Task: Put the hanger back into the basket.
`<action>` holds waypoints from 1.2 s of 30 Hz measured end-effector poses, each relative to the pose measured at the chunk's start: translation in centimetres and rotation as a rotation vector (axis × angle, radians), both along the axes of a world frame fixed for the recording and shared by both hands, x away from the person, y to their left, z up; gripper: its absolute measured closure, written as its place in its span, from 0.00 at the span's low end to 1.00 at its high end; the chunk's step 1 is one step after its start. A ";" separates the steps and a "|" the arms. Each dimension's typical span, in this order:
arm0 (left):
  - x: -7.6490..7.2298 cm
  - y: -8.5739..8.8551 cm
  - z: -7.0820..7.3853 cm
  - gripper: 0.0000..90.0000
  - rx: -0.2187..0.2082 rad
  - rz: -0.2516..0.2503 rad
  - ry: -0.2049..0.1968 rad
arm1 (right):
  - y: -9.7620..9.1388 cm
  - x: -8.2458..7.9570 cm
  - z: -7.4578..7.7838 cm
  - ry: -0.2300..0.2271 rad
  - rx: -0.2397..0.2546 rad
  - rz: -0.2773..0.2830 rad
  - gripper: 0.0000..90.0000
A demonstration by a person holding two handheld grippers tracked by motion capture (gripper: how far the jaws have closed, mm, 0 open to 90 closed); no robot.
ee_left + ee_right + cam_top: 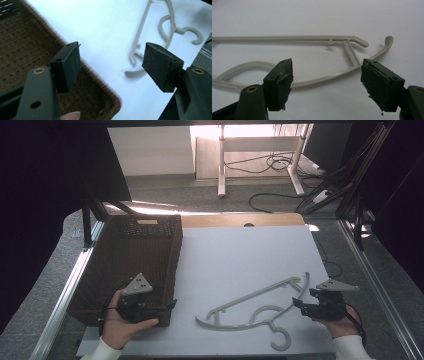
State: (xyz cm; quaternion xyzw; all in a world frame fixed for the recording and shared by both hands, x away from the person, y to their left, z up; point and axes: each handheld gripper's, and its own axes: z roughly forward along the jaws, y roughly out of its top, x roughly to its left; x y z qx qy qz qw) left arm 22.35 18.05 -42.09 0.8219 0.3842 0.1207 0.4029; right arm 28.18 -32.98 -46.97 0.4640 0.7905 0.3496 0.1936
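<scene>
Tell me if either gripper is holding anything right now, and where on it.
Nothing is held. The left gripper is open over the basket edge, and the right gripper is open with the hanger lying on the table beyond its fingers.

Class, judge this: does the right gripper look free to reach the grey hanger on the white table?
Probably yes: the right gripper is open beside the hanger, with bare table between them.

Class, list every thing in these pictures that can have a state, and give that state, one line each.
Hanger: lying flat on the white board, not gripped.
Basket: upright, open-topped; inside too dark to judge.
Left gripper: open, nothing between its pads, above the basket's near corner.
Right gripper: open, beside the hanger's end, not touching it.
</scene>
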 end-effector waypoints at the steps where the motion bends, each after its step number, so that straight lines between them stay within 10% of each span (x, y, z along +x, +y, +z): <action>1: 0.0 0.0 0.0 0.34 0.000 0.000 0.000 | 0.0 0.0 0.0 -0.001 0.005 -0.003 0.29; 36: 3.7 -12.8 -1.4 0.36 0.099 -0.275 0.087 | -0.1 -0.2 0.7 -0.036 0.065 0.047 0.29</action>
